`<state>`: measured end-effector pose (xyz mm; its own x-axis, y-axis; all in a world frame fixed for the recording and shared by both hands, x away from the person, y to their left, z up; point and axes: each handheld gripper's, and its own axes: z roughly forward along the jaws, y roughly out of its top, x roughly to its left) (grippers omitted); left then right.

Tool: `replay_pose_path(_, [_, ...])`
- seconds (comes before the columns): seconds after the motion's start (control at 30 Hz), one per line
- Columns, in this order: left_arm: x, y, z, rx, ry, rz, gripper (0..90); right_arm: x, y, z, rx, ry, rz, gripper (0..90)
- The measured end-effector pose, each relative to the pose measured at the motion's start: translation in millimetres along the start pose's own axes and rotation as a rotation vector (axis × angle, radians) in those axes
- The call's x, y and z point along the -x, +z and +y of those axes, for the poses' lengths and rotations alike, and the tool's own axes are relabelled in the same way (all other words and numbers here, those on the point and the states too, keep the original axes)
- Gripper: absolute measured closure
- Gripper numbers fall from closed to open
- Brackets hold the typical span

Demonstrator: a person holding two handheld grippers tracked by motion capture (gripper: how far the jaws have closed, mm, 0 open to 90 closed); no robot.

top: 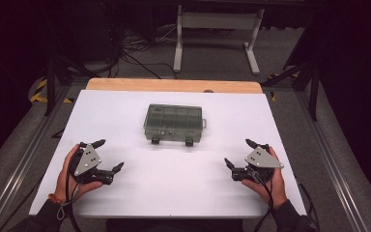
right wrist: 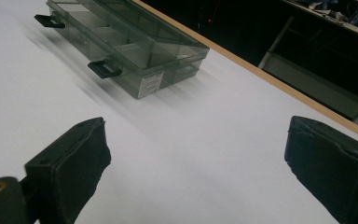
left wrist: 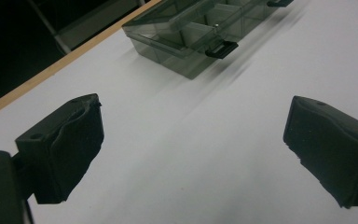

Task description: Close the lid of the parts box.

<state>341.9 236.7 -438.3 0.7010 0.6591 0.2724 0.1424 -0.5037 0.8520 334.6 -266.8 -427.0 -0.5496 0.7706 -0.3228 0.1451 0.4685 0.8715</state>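
A clear grey plastic organiser box with a closed lid and two black latches lies on the white table top, past its middle. My left gripper rests at the near left, held in a hand, jaws wide apart with nothing between them. At the near right my right gripper is open too and holds nothing. The box lies ahead and to the right in the left gripper view, beyond that gripper. In the right gripper view the box lies ahead to the left of that gripper.
The white board lies on a wooden table whose far edge shows. Metal rails run along both sides. A white desk frame and cables lie on the floor beyond.
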Motion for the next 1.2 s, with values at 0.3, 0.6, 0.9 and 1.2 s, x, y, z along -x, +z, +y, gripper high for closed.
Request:
replay_pose_path(0.3, [5.1,-3.1,-8.2,-0.020,0.000,-0.014,5.2,2.4,-10.0,-9.9,0.000,0.019,-0.011,6.2])
replay_pose_path(0.6, [9.6,-9.5,-19.8,-0.031,-0.022,-0.028,5.2,1.6,-20.5,-20.0,-0.015,0.026,-0.016,5.9])
replay_pose_path(0.9, [12.1,-10.6,-27.3,-0.039,-0.041,-0.049,5.1,-2.7,-26.9,-29.0,-0.035,0.018,-0.018,5.8])
replay_pose_path(1.2, [14.7,-15.1,-34.5,-0.047,-0.077,-0.055,4.3,-10.5,-32.3,-35.4,-0.050,0.013,-0.003,5.8])
